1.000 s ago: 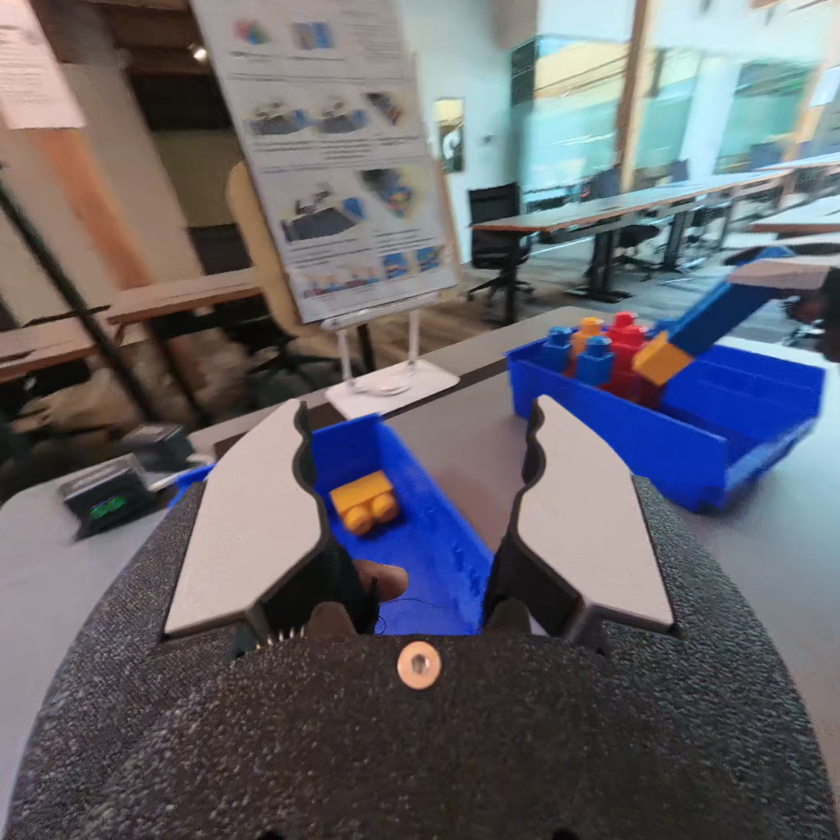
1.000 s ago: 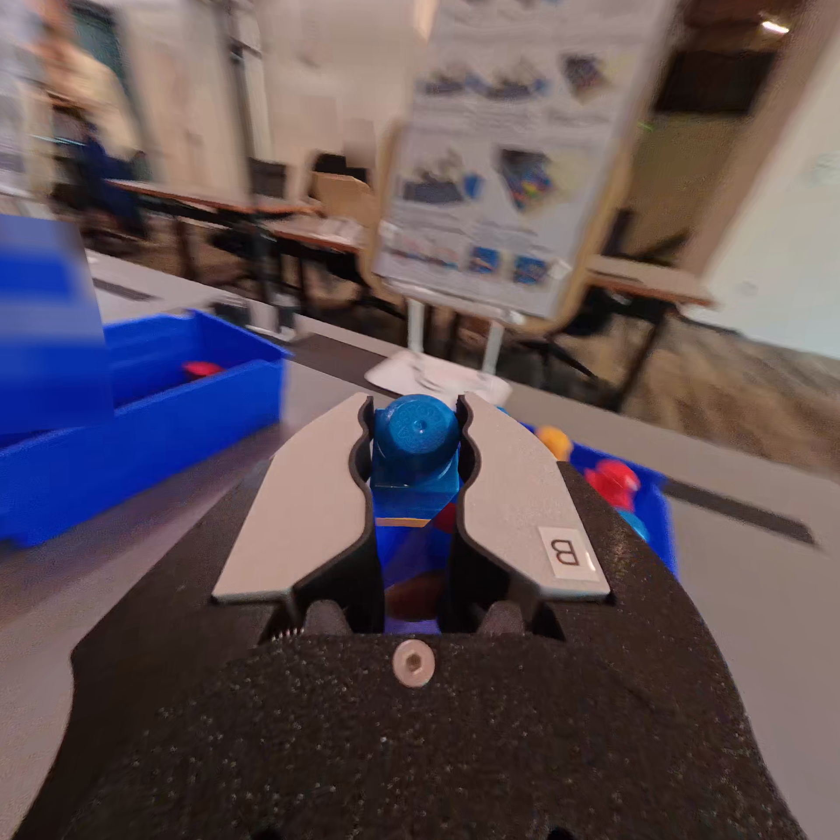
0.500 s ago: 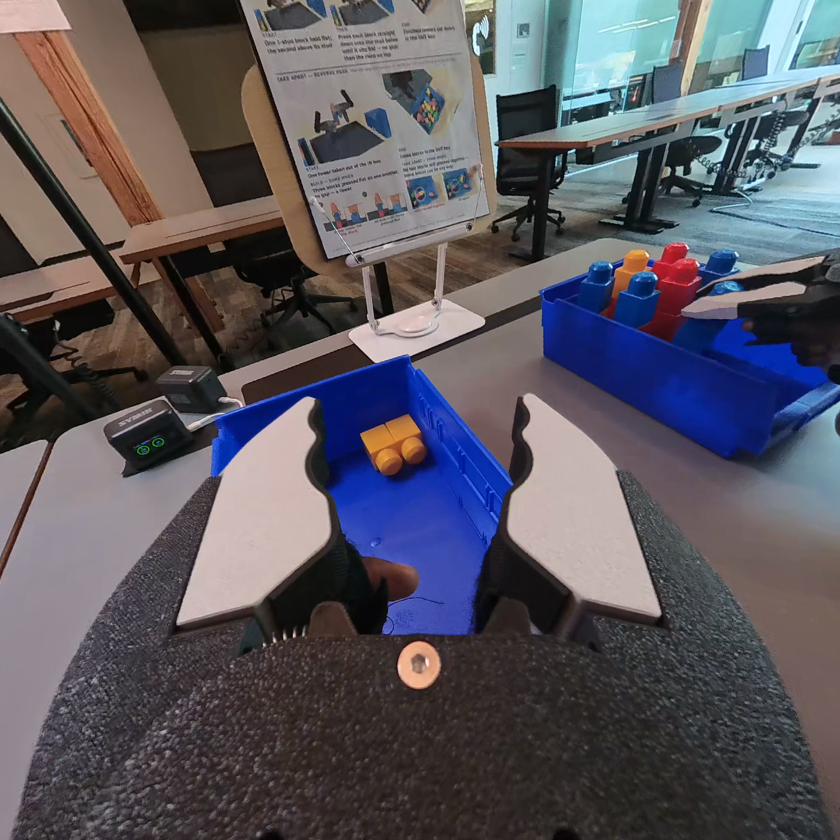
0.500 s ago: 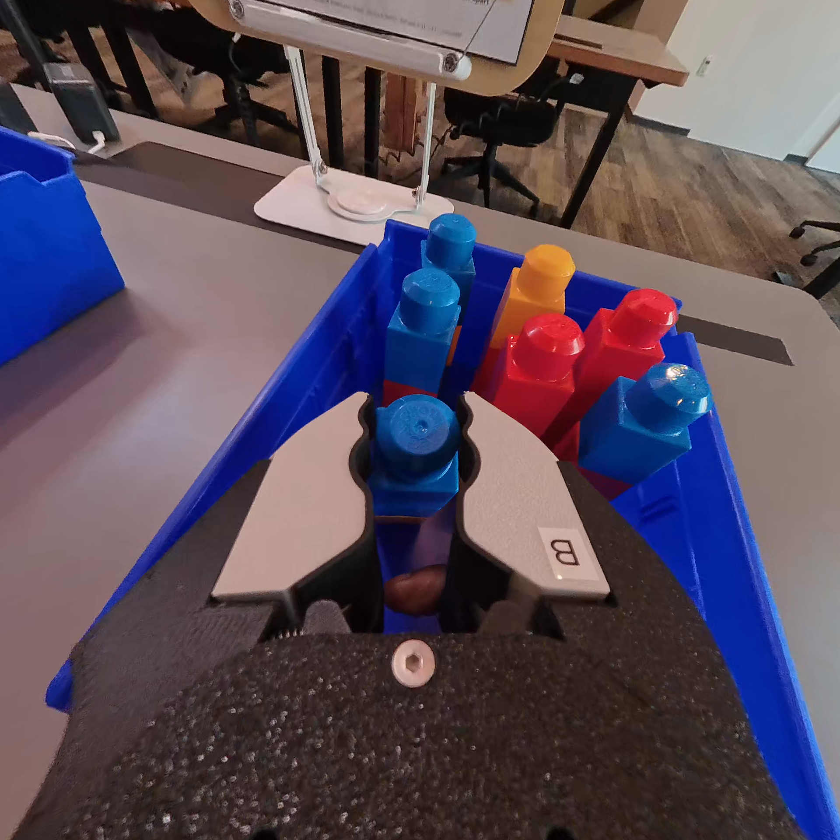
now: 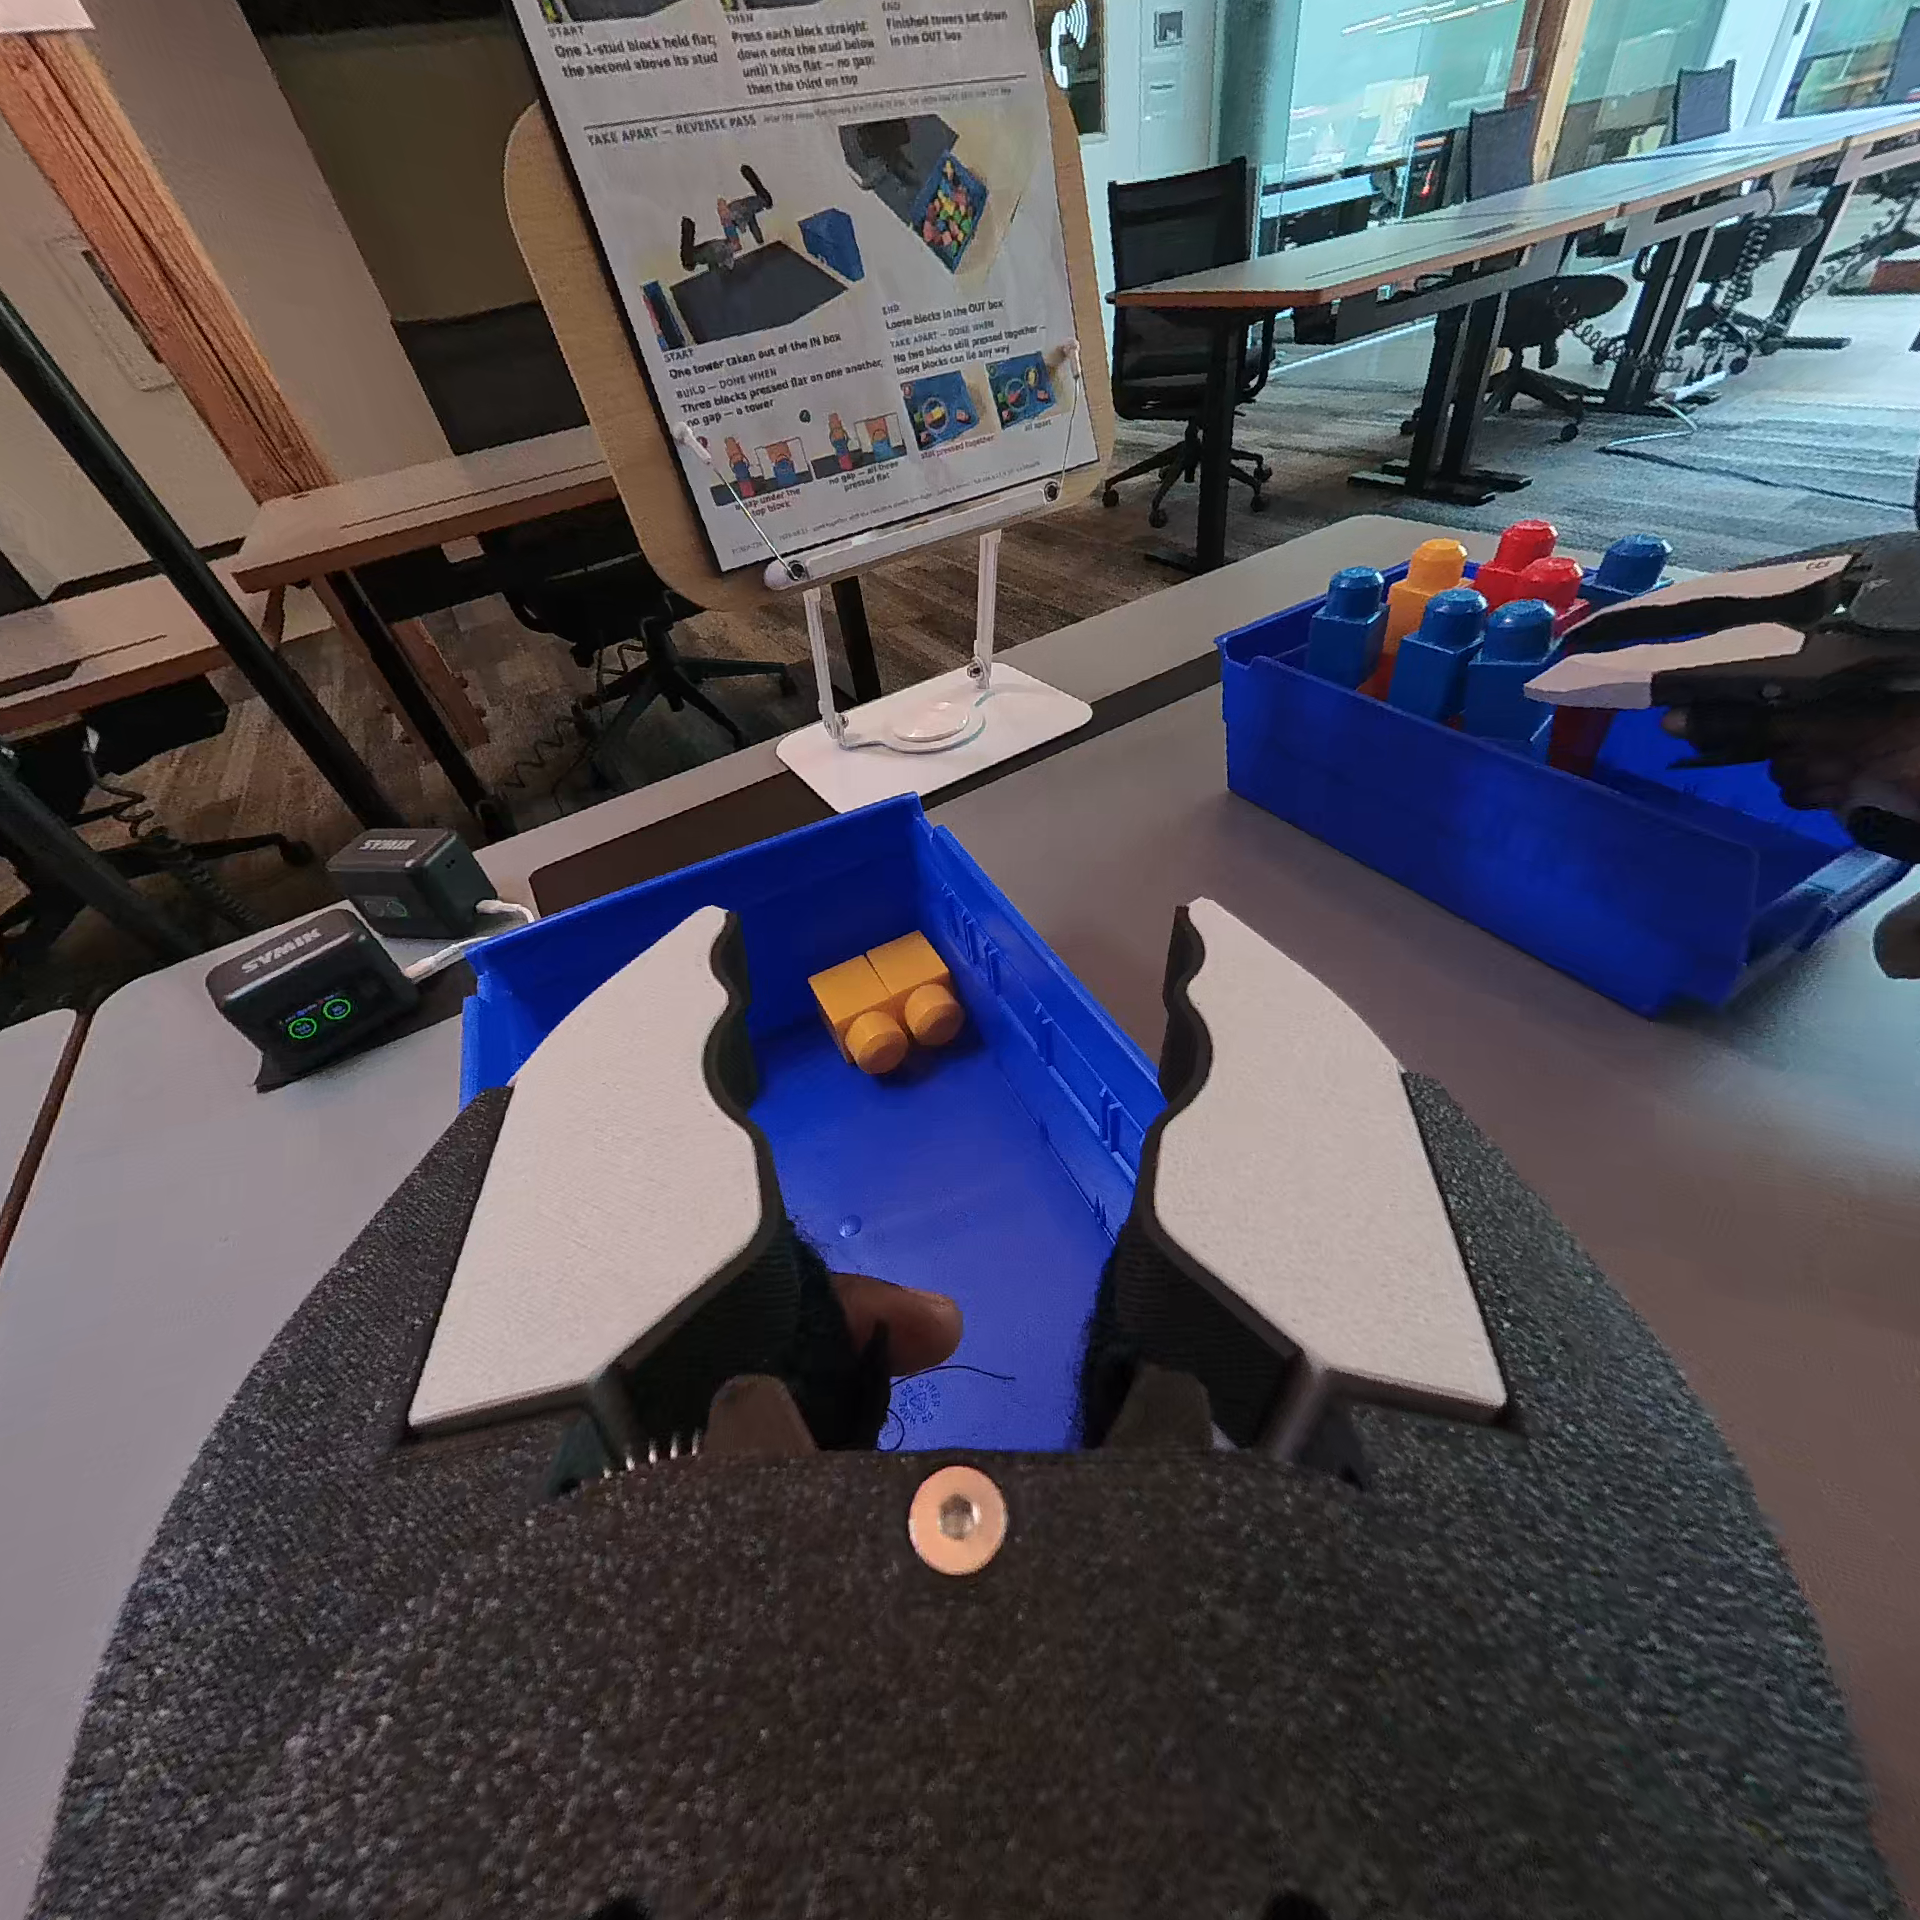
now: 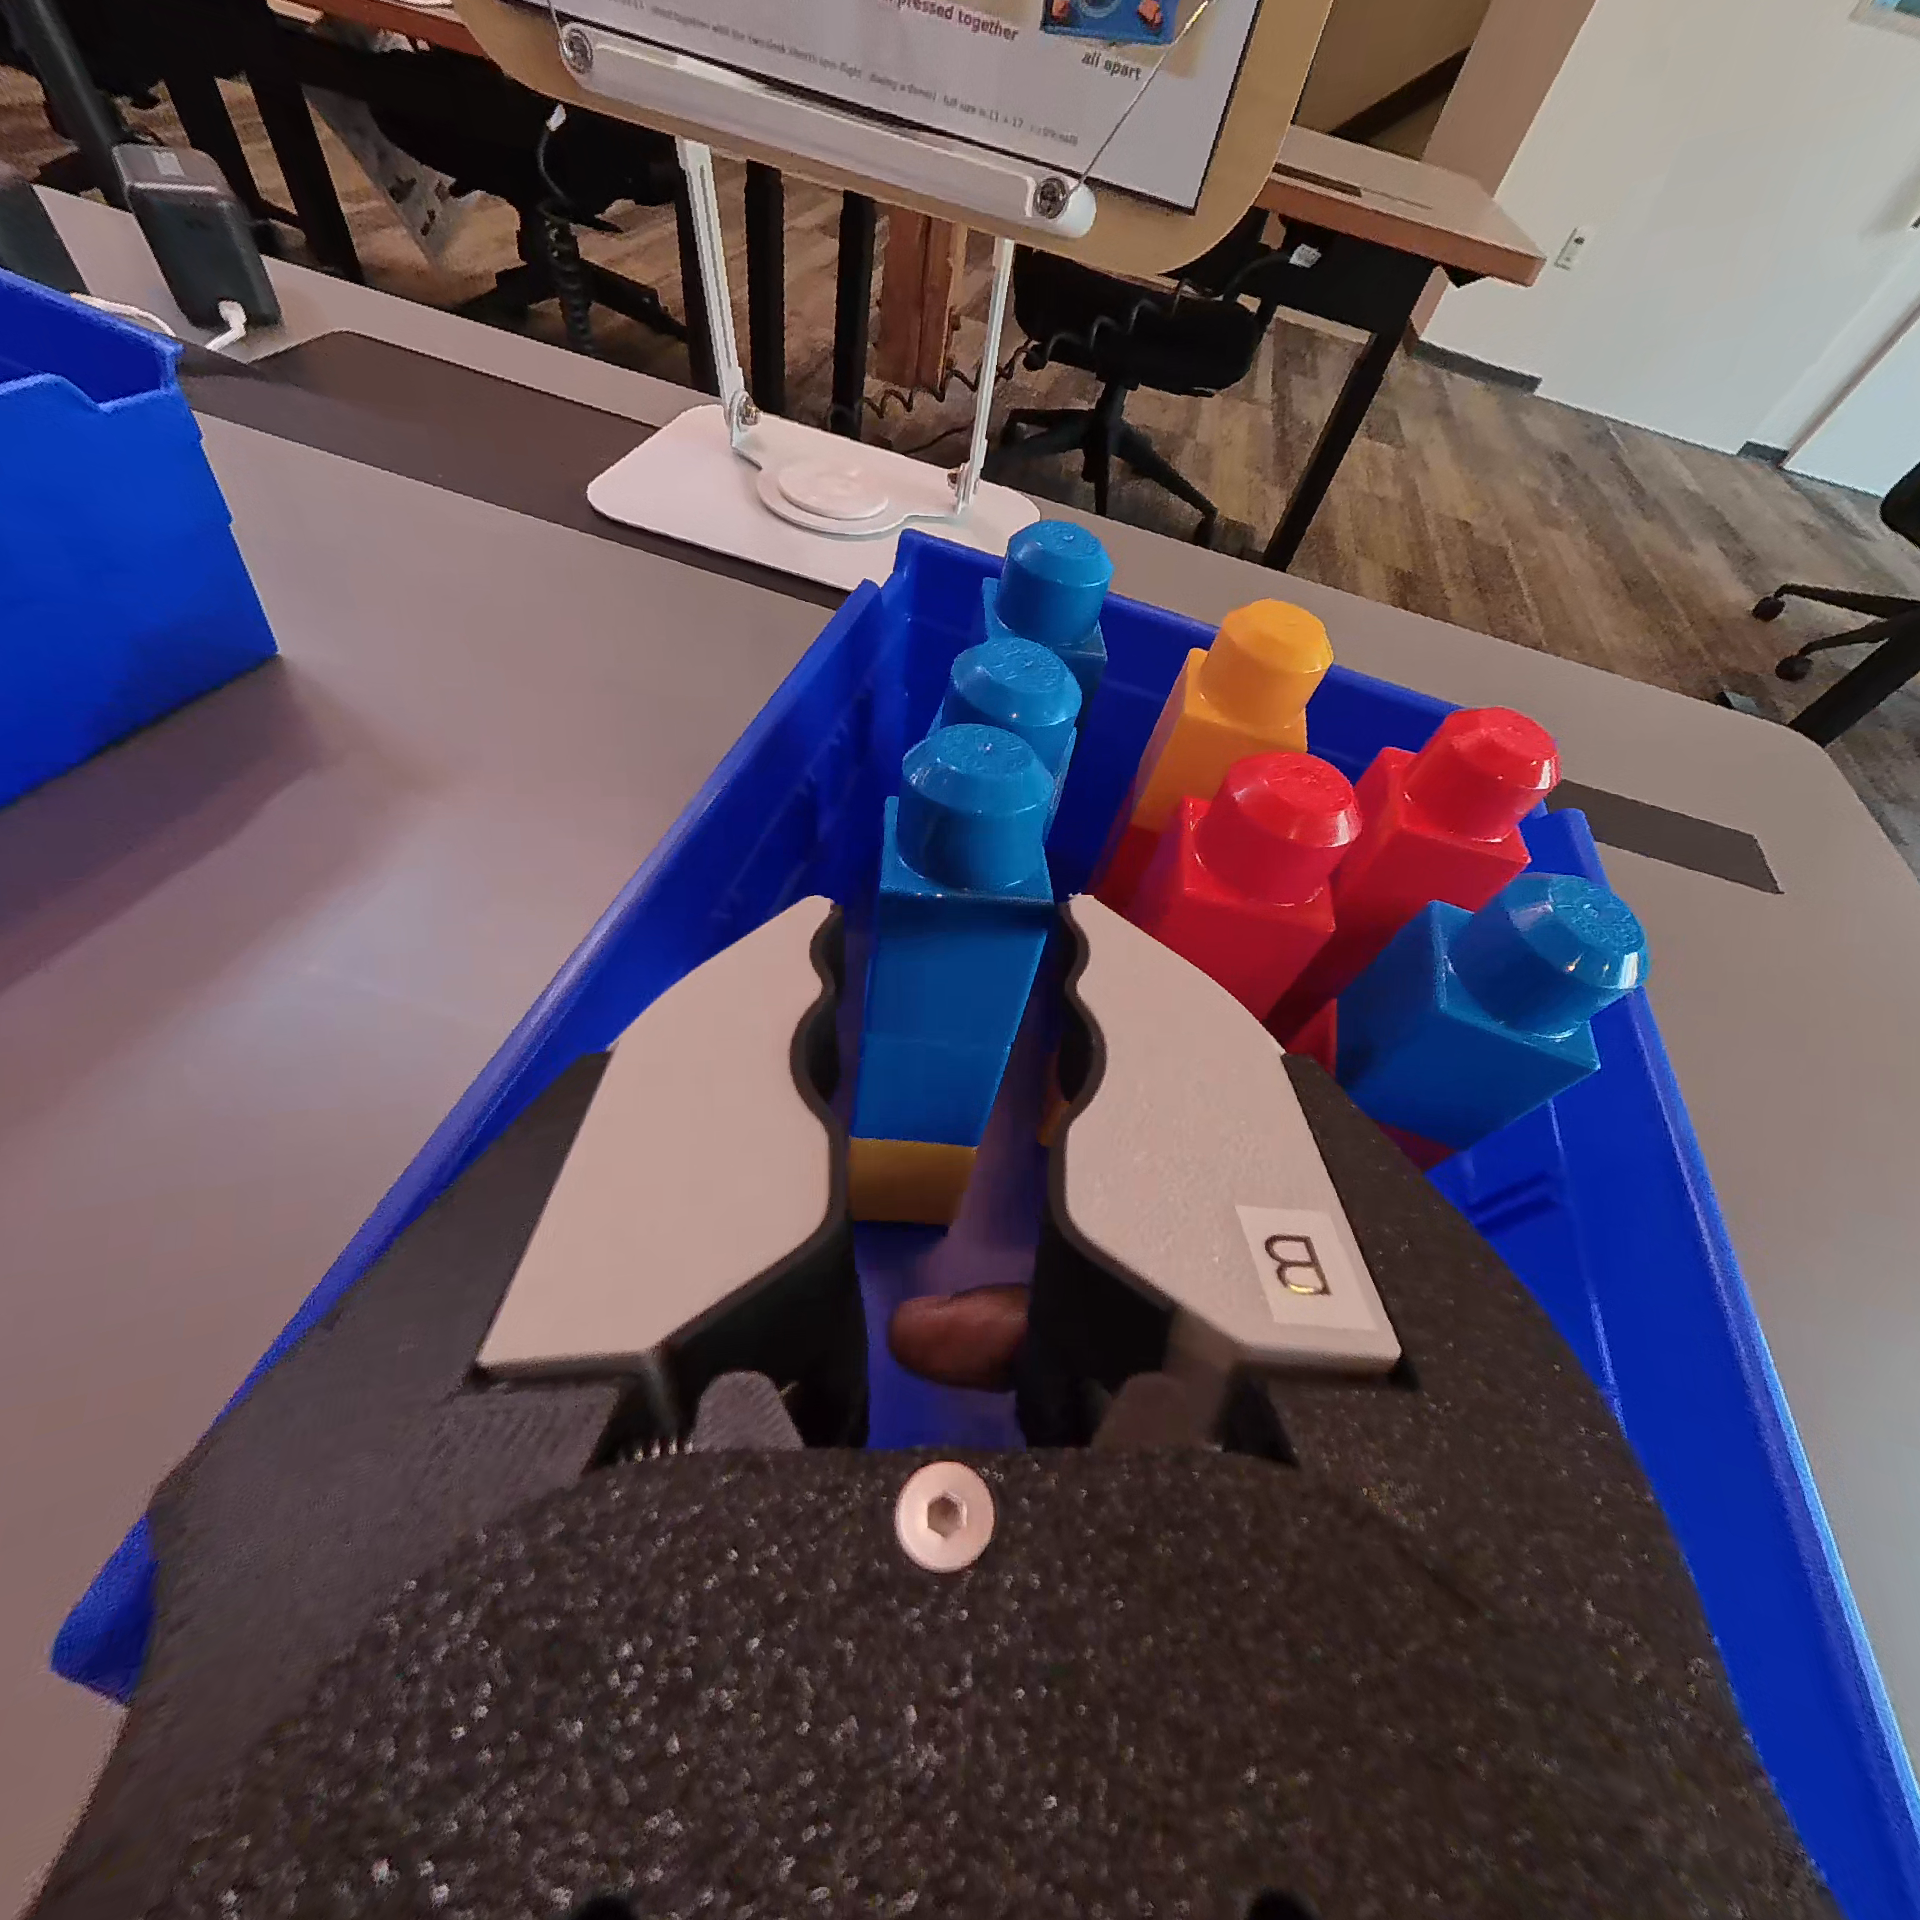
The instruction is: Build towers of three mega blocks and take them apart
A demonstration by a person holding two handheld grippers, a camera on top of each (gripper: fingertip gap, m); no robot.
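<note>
Right wrist view — right gripper (image 6: 951, 935) has lowered its blue-topped tower (image 6: 961, 935) into the blue bin (image 6: 790, 748), jaws seemingly just slackening — left gripper (image 5: 951, 997) open.

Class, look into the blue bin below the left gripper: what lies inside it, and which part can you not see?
Inside the near blue bin, two yellow blocks lie side by side on their sides near the far wall. The left gripper, jaws open, hides the bin's near end.

Wide-open left gripper (image 5: 951, 1003) above blue bin (image 5: 665, 920) with 2 yellow blocks (image 5: 883, 992).
</note>
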